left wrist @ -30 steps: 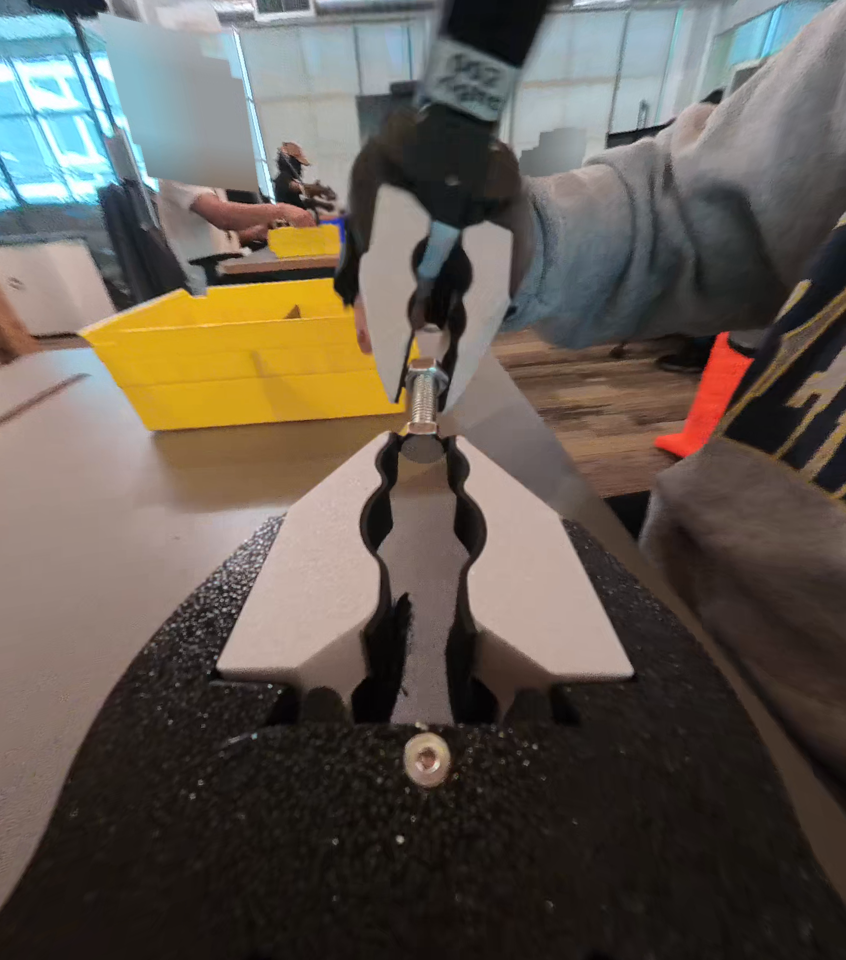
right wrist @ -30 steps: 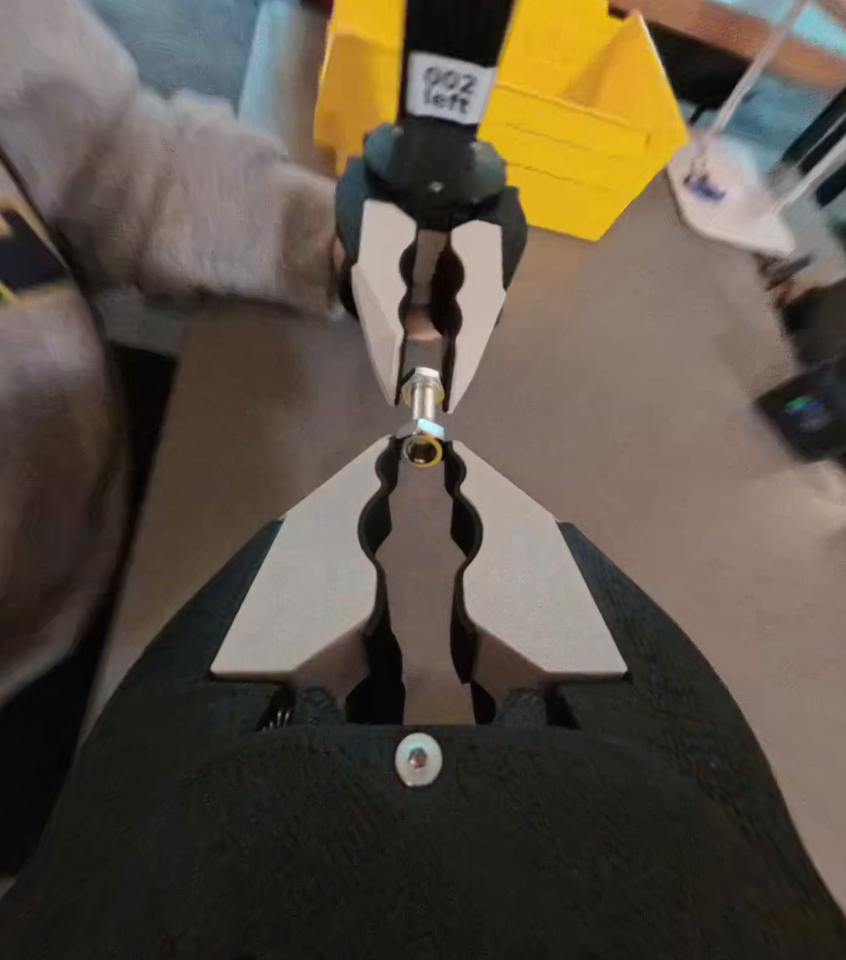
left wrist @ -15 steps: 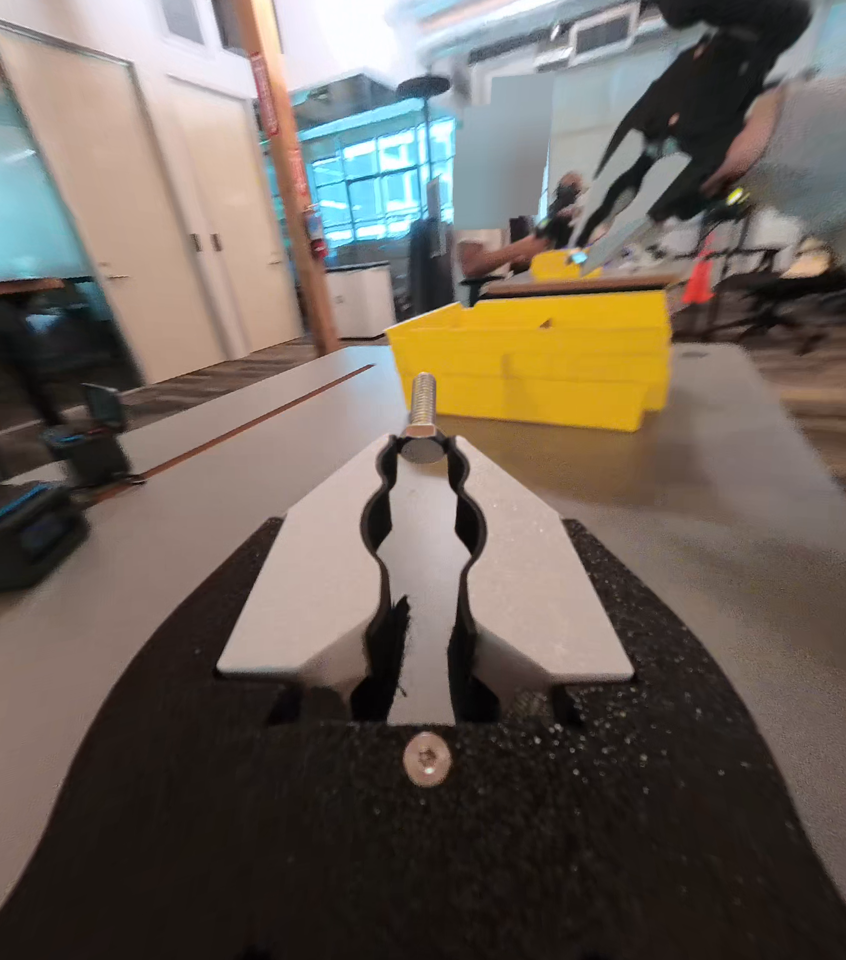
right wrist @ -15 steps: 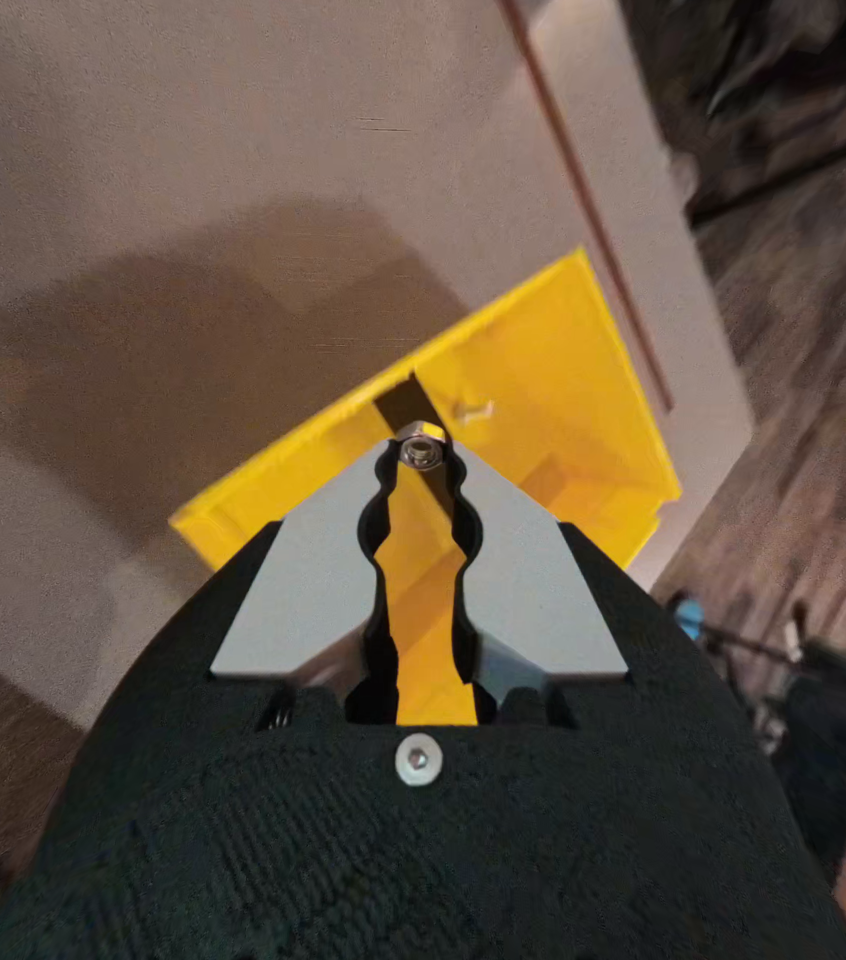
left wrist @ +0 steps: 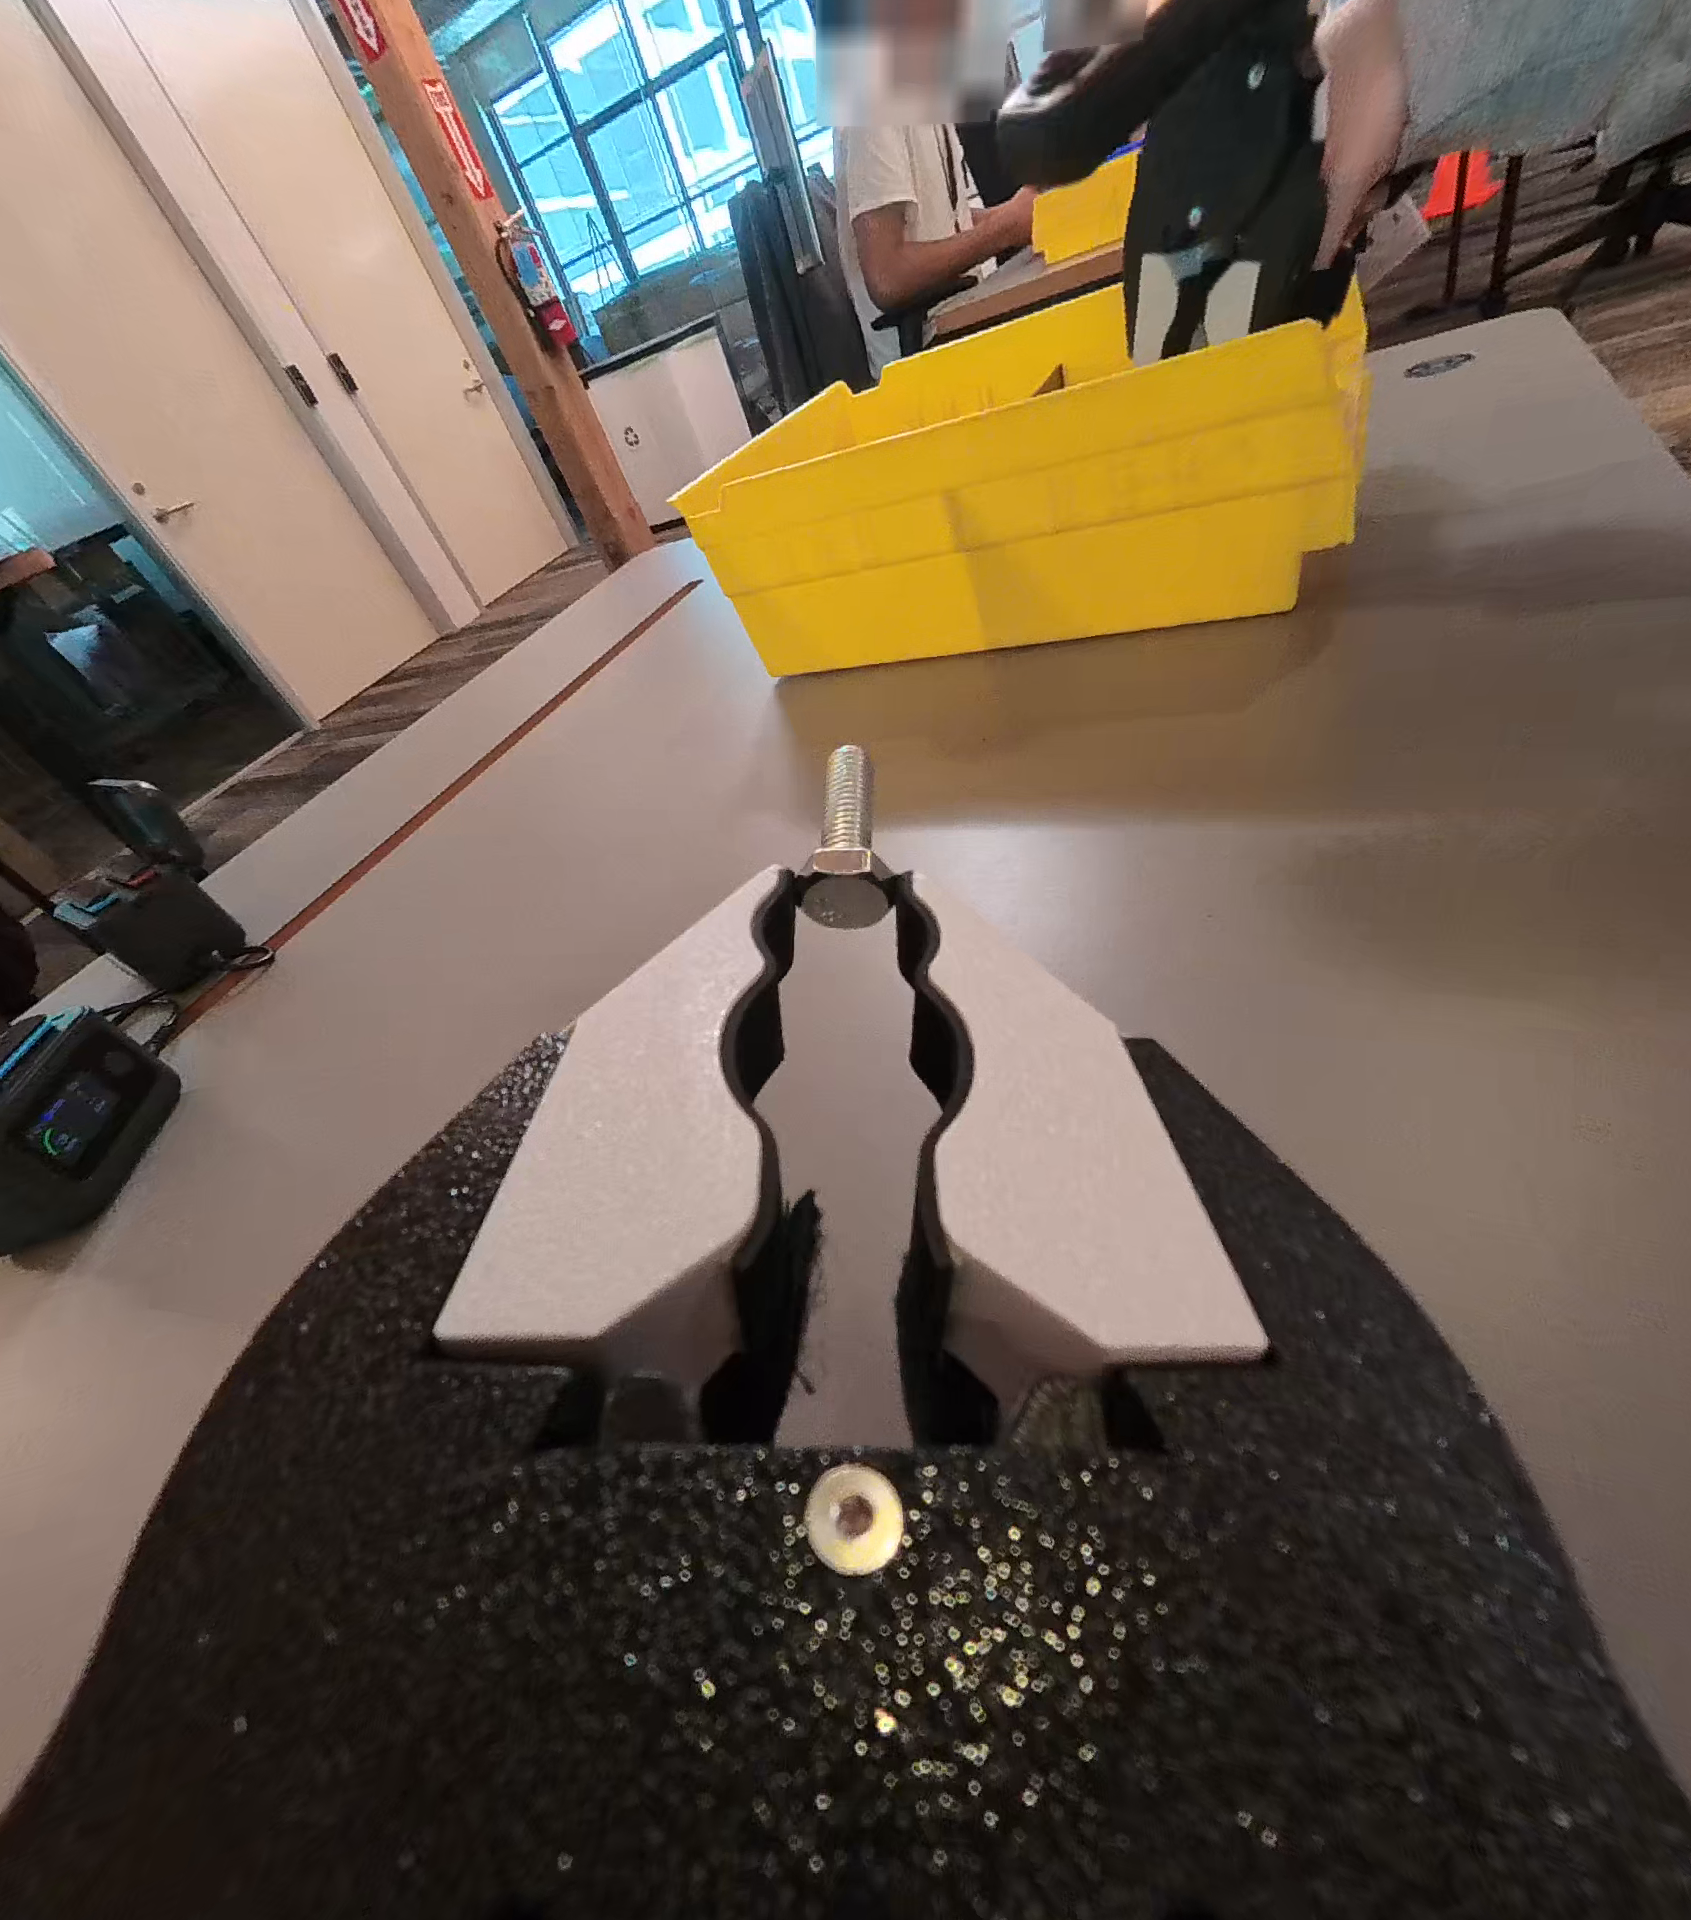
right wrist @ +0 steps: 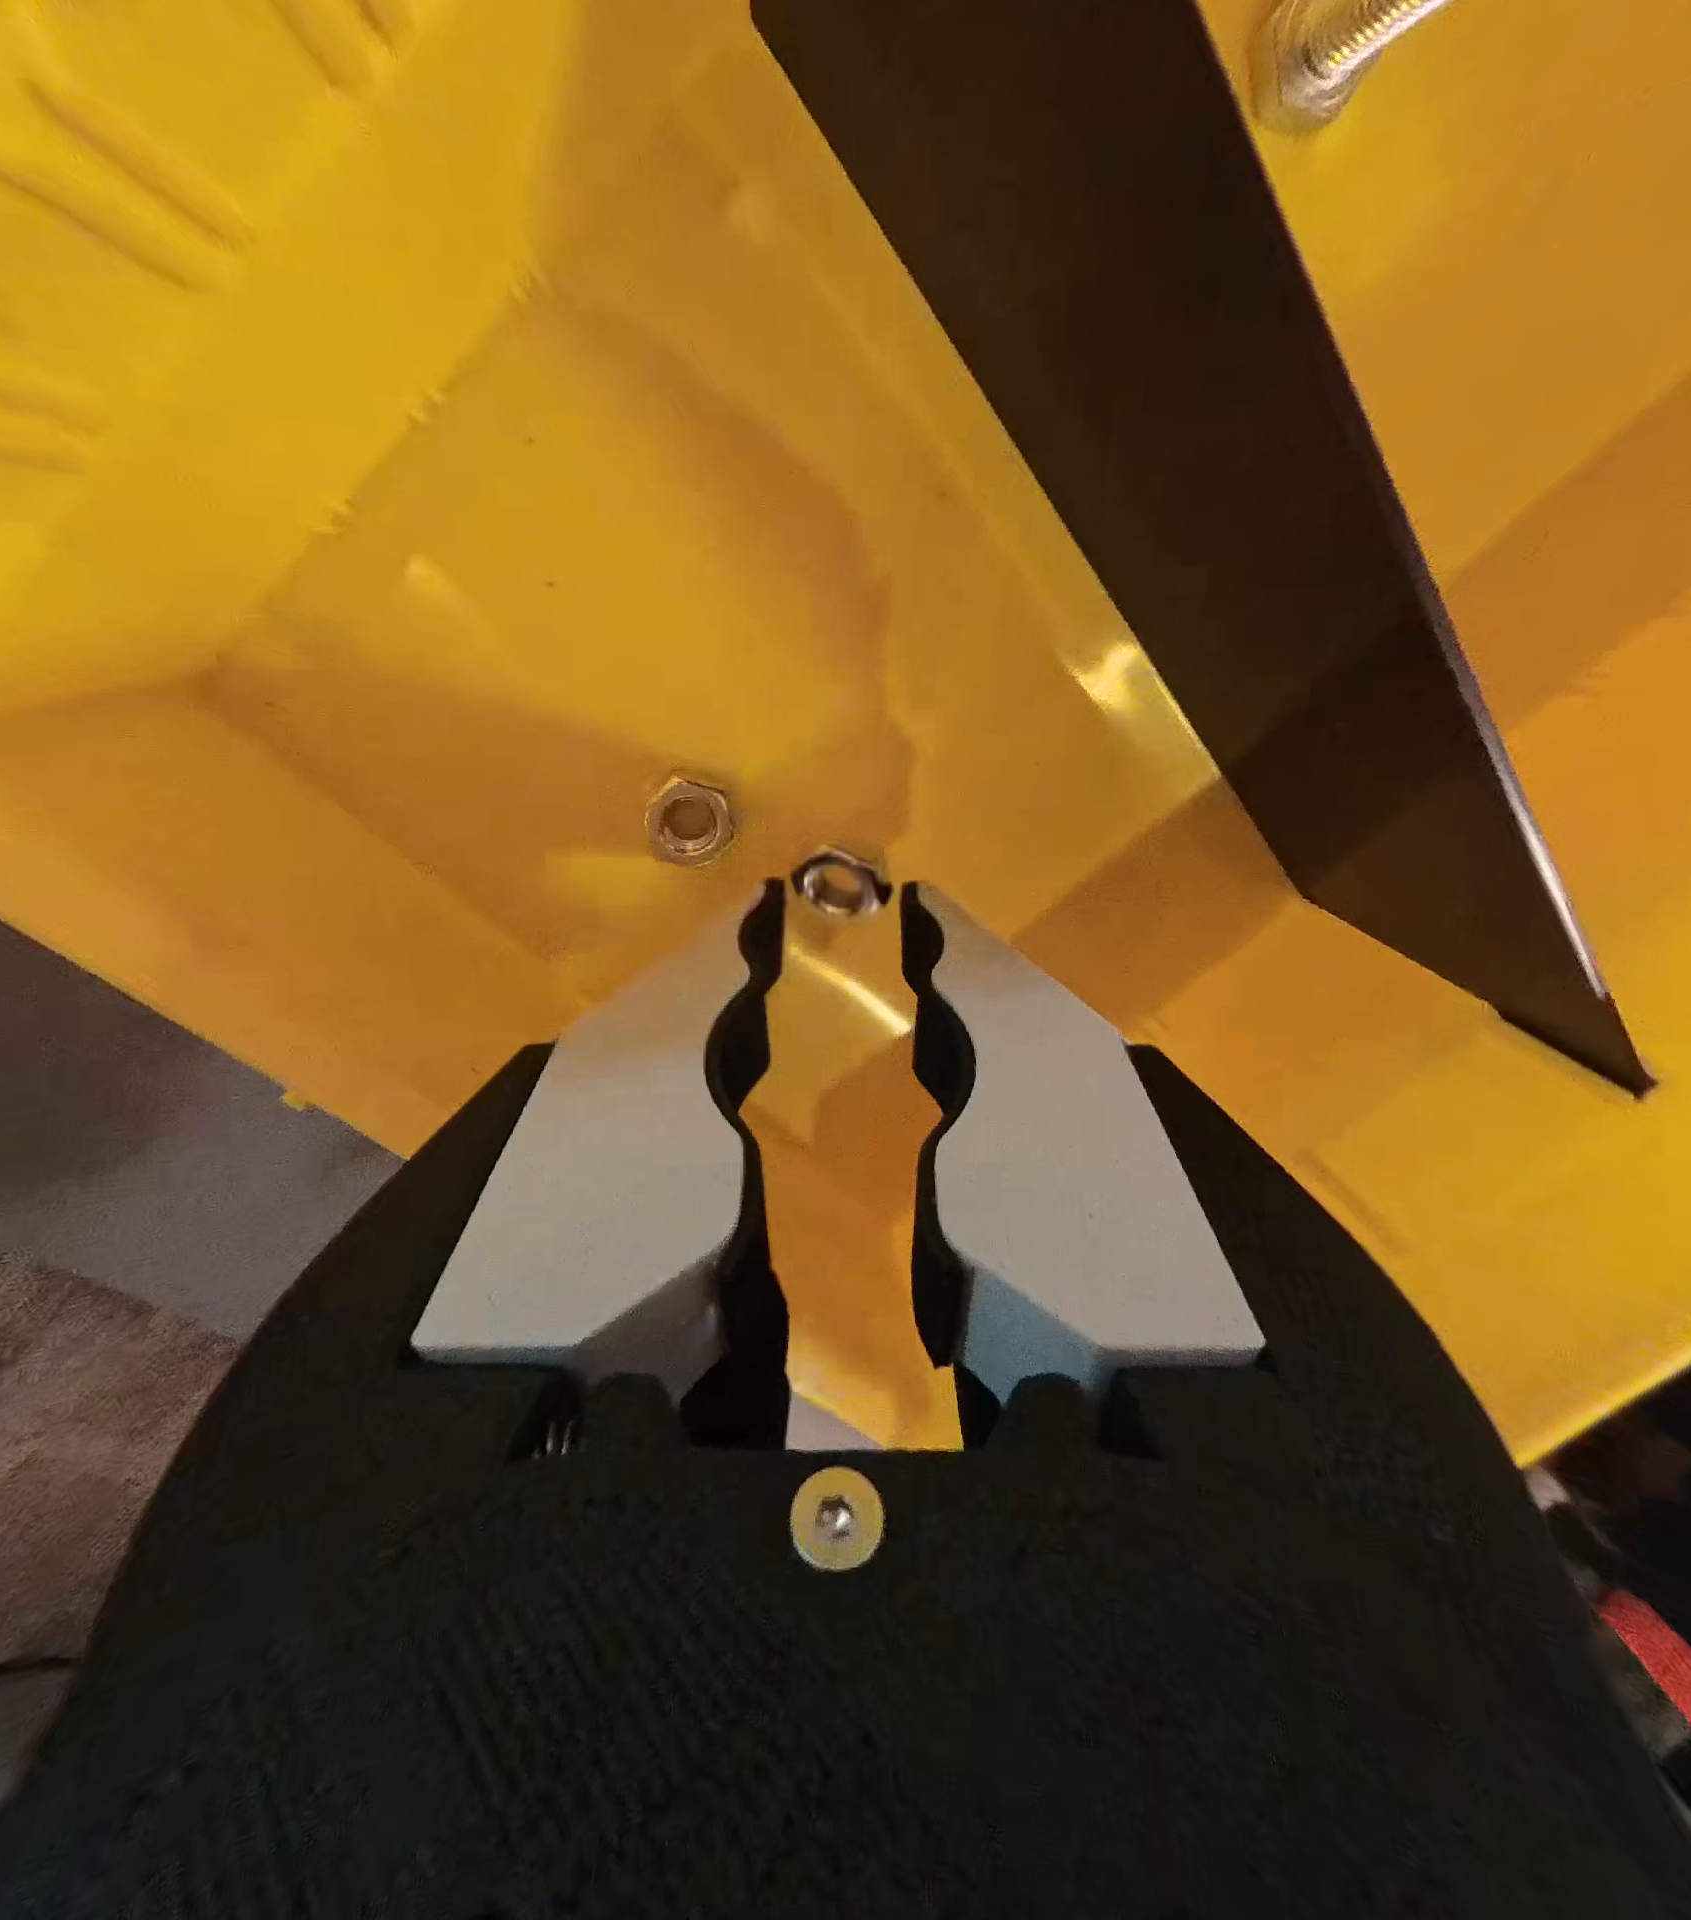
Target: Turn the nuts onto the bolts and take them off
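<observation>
The left tongs (left wrist: pixel 846 902) clamp a bolt (left wrist: pixel 845 831) by its head over a grey table (left wrist: pixel 1392 935). Ahead, the right tongs (right wrist: pixel 836 885) pinch a nut (right wrist: pixel 833 883) inside the yellow bin (left wrist: pixel 1028 520); doors (left wrist: pixel 228 343) stand left.

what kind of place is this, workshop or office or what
Most likely an open office used as a lab or work space: a grey table with a yellow parts bin, a person seated at a desk behind, and closed white doors beside large windows.
</observation>
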{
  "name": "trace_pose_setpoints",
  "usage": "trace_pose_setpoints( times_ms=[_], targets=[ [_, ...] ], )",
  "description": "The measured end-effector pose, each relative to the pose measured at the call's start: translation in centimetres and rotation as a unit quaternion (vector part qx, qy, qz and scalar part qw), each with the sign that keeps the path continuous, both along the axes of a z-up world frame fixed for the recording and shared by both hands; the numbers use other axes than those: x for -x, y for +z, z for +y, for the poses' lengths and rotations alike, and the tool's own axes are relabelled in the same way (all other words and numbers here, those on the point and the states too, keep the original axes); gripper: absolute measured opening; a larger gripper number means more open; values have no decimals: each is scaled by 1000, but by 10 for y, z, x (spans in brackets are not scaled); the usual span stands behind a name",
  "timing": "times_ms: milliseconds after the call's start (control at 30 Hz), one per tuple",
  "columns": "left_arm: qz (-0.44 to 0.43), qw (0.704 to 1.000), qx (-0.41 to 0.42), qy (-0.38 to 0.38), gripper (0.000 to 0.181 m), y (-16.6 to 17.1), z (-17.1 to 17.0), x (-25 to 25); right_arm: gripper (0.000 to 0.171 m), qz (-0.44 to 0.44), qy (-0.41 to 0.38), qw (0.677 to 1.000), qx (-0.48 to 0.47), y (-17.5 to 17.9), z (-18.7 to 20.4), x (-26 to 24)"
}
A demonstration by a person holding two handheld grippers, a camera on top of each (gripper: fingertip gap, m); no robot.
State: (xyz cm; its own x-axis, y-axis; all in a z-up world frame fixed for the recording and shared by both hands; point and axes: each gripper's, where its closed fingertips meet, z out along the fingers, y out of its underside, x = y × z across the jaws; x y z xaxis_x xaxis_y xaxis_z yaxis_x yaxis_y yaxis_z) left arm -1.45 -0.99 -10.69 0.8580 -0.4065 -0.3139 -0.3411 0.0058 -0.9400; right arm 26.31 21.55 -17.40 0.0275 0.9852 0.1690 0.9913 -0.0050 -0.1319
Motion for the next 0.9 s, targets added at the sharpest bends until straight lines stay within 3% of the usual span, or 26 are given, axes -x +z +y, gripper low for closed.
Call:
trace_pose_setpoints(
  times_ms=[100,167,233,300,400,467,533,700,900],
  targets=[
    [0,1000,-2,0,17,1,0,0,46,-7,-22,1000,-3,3,5,-6],
    [3,1000,-9,3,17,3,0,0,47,17,-41,998,-47,26,17,-5],
    [14,999,-29,-1,17,9,-2,-5,45,114,-35,990,-73,65,9,22],
    [31,998,-58,-5,17,17,-5,-13,41,244,14,967,-71,107,-27,66],
    [74,992,-105,-18,17,26,-10,-30,34,389,157,908,10,141,-125,132],
    [86,988,-124,-41,17,28,-14,-43,30,410,235,874,114,139,-191,152],
    [77,986,-127,-70,17,30,-19,-54,31,429,246,852,174,136,-224,171],
    [83,985,-128,-80,17,29,-20,-59,31,426,246,851,186,109,-242,202],
    [77,985,-127,-88,17,29,-20,-61,16,428,239,843,221,100,-249,214]
  ],
)
